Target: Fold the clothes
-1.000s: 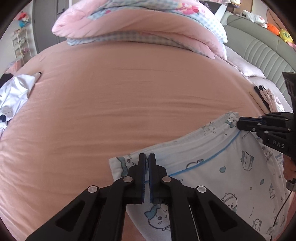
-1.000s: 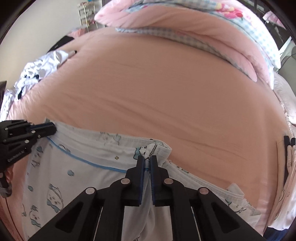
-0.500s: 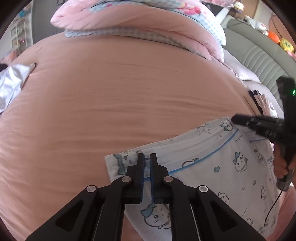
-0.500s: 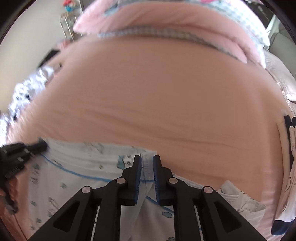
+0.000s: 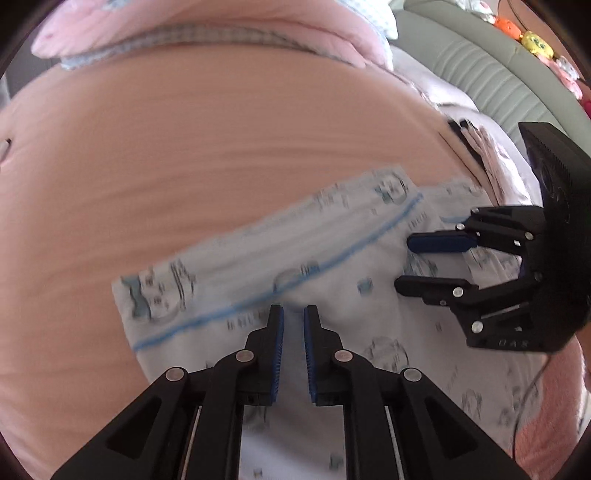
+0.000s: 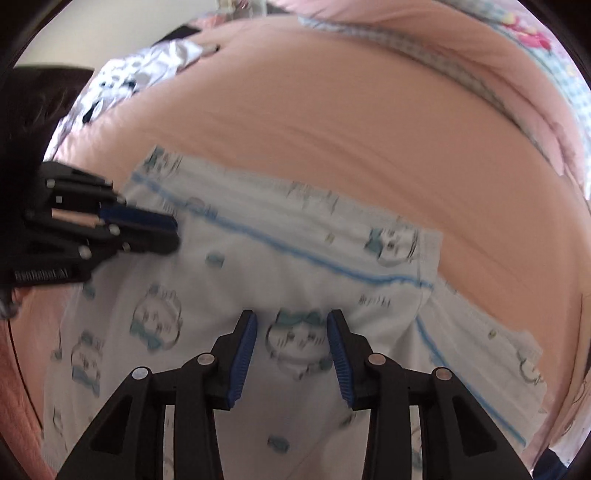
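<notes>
The left hand-held gripper is hovering low over a white garment printed with small cartoon animals and trimmed with a blue line; its jaws are opening, parted only by a narrow gap, and the cloth is lying flat beneath them with nothing pinched between the blue pads. The right hand-held gripper is likewise opening, its jaws standing clearly wider apart, framing one printed cartoon face on the cloth below without pressing on it. In the left wrist view the right hand-held gripper is reaching in from the right edge, its two fingers spread above the garment's right part. In the right wrist view the left hand-held gripper is coming in from the left, its tips near the folded upper edge. The garment is lying spread on a bed with a peach-pink sheet, near its closer side. Farther off, a pink quilt is lying bunched along the far side, and a crumpled white piece of clothing is sitting at the bed's far left.
</notes>
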Available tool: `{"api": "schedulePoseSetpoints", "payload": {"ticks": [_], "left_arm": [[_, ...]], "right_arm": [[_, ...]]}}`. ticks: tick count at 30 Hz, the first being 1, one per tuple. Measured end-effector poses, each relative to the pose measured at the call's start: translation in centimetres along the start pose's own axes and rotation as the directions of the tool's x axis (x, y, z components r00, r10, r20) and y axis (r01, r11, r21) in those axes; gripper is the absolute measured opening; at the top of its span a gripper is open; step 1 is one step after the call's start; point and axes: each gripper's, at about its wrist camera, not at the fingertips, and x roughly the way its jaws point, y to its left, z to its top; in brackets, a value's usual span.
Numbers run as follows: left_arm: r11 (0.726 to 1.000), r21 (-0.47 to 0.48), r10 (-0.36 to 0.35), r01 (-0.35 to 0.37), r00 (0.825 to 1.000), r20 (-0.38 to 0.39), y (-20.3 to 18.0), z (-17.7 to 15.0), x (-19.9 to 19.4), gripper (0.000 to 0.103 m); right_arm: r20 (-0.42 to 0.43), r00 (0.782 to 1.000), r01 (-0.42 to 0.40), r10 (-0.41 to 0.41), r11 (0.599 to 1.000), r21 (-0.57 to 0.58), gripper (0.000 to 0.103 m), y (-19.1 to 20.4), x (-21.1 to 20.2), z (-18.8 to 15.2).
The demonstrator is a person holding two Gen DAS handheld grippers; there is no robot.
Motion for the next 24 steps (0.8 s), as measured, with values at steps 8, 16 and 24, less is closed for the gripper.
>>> {"api": "schedulePoseSetpoints", "payload": {"ticks": [8, 16, 24], "left_arm": [[0.995, -0.079, 0.061, -0.053, 0.992, 0.113, 0.6, 1.9, 0.1, 0.009], [0.986, -0.168, 0.027, -0.018, 0.998, 0.049, 0.2, -2.3, -6.4, 0.010], [0.976, -0.211, -0.063, 0.052, 0.997, -0.047, -7.5, -11.7, -8.4, 0.010]], "right_arm": [[0.118, 0.986, 0.107, -0.119, 0.988, 0.107, 0.037, -1.3, 1.4, 3.2], [0.176, 0.984, -0.073, 0.015, 0.942, 0.327, 0.040, -3.7, -5.8, 0.0], [0.093, 0.991, -0.122, 0.091, 0.905, 0.408, 0.040, -0.5, -9.9, -12.8]]}}
